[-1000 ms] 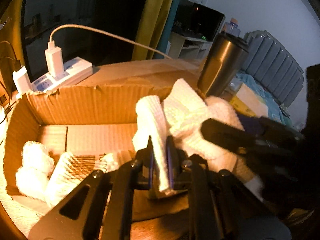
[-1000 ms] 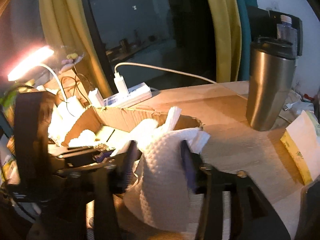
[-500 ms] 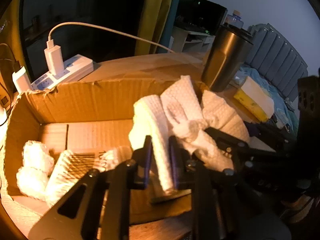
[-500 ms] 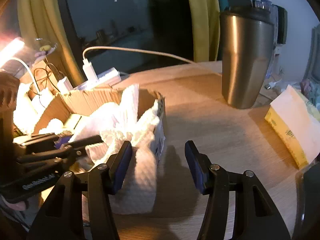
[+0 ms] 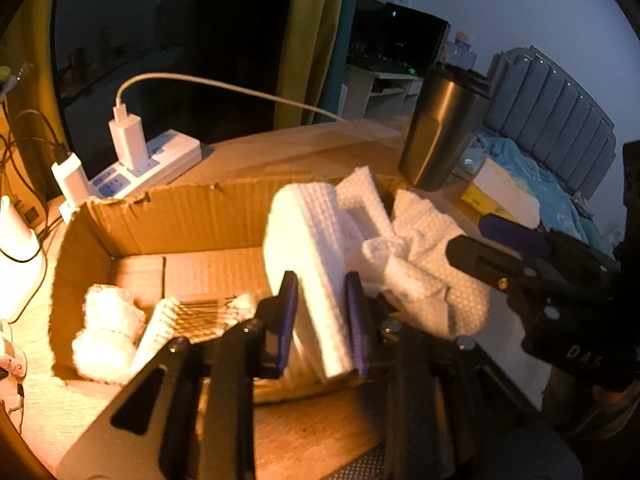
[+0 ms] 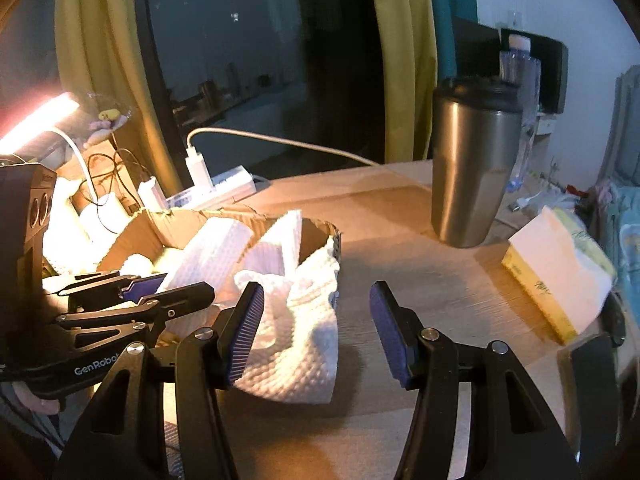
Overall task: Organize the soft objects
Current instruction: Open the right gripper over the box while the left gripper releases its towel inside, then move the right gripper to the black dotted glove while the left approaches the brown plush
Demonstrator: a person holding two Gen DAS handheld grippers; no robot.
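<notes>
A white waffle-weave cloth [image 5: 316,248] hangs over the right end of an open cardboard box [image 5: 180,216]. My left gripper [image 5: 322,316] is shut on a folded edge of the cloth above the box. In the right wrist view the cloth [image 6: 296,320] drapes down the box's outer wall [image 6: 334,236]. My right gripper [image 6: 316,332] is open and empty, just right of the draped cloth. Other white soft items [image 5: 106,332] lie at the box's left end.
A steel tumbler [image 6: 472,168] stands on the wooden table behind the box. A yellow tissue pack [image 6: 560,276] lies to the right. A white power strip [image 5: 148,164] with chargers and a cable sits behind the box. A lit lamp [image 6: 36,120] is at the left.
My right gripper let go of the cloth, opened wide and drew back to the right. The cloth now hangs over the box wall. My left gripper keeps its hold.
</notes>
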